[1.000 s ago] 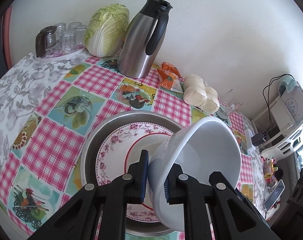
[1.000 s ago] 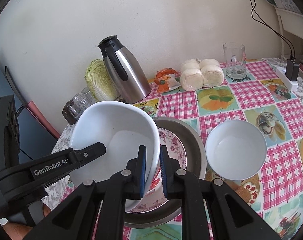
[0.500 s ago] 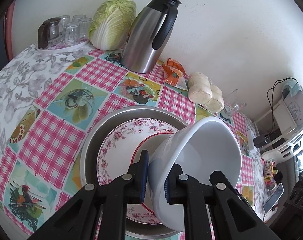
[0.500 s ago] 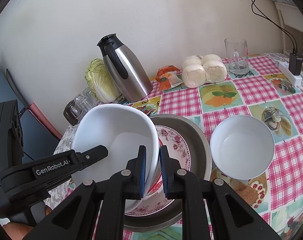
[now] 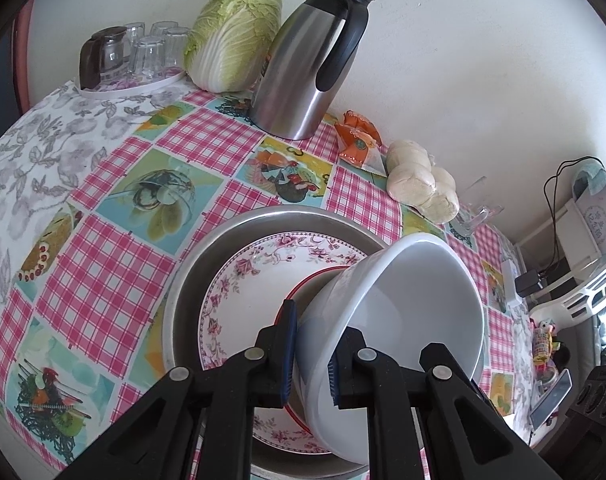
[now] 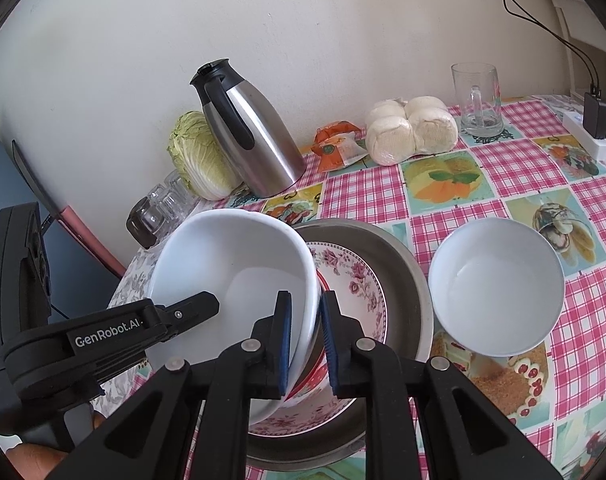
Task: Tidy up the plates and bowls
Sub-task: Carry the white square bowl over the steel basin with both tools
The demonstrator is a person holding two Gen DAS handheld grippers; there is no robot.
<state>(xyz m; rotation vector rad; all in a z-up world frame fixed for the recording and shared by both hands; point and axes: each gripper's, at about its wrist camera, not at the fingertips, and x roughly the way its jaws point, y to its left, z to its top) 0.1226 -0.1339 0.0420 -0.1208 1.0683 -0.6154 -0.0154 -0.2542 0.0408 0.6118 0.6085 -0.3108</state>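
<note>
Left wrist view: your left gripper point(image 5: 311, 354) is clamped on the rim of the large white bowl point(image 5: 407, 300), held tilted over the floral plate point(image 5: 259, 276) nested in the steel basin point(image 5: 191, 276); you look mid-placement, so next level it and lower it centred on the plate. Right wrist view: your right gripper point(image 6: 306, 342) pinches the same bowl's opposite rim, small white bowl point(image 6: 497, 286) just right of the basin, likely next to stack. Checked tablecloth point(image 6: 515, 164), thermos point(image 6: 251, 132) and cabbage point(image 6: 199, 156) behind the basin against a plain wall.
</note>
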